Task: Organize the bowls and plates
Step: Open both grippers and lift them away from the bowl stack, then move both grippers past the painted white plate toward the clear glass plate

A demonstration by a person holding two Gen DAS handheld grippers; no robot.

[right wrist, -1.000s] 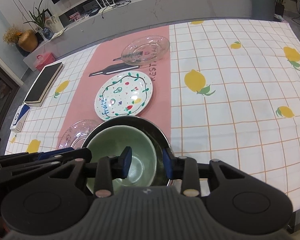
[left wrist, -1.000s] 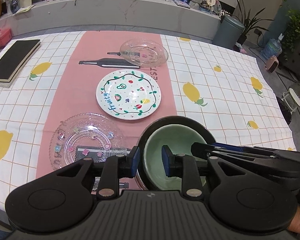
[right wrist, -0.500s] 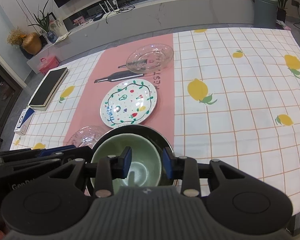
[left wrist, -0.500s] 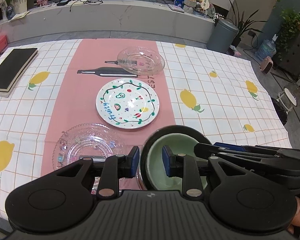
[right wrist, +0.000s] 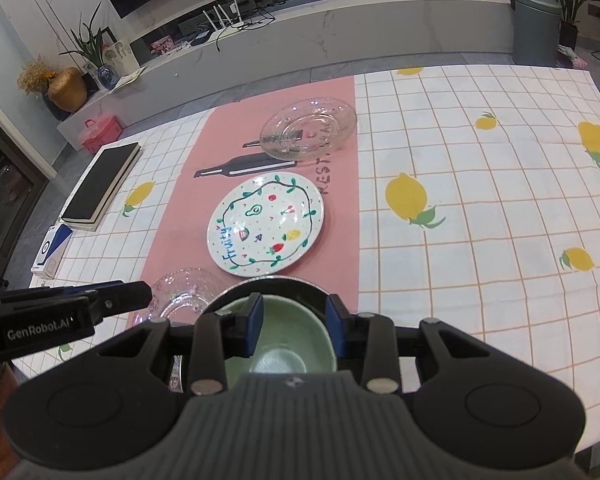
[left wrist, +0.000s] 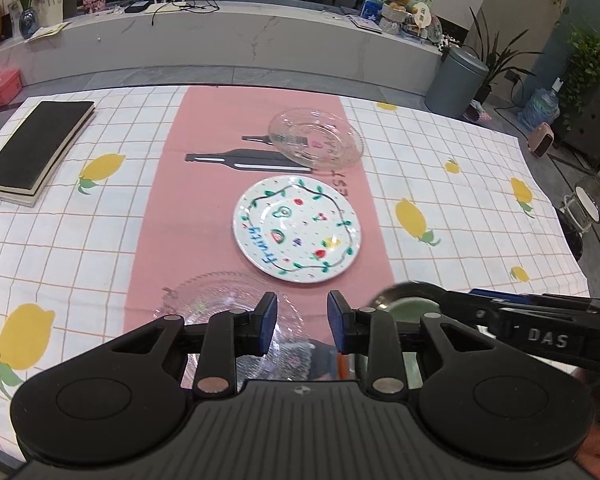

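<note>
Opening, the left gripper (left wrist: 298,322) has slid off the green bowl (right wrist: 278,344) and now hangs empty over the near glass plate (left wrist: 220,300). Right gripper (right wrist: 294,326) clamps the bowl's rim, nested in the dark bowl (right wrist: 272,286) at the tabletop's near edge — bowls stacked, plates next, prob.

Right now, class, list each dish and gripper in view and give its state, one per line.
Green bowl: upright, nested in dark bowl.
Dark bowl: upright, holds green bowl.
Fruit plate: flat, empty.
Far glass plate: tilted, empty.
Near glass plate: flat.
Left gripper: opening, nothing between.
Right gripper: straddling bowl rims.
</note>
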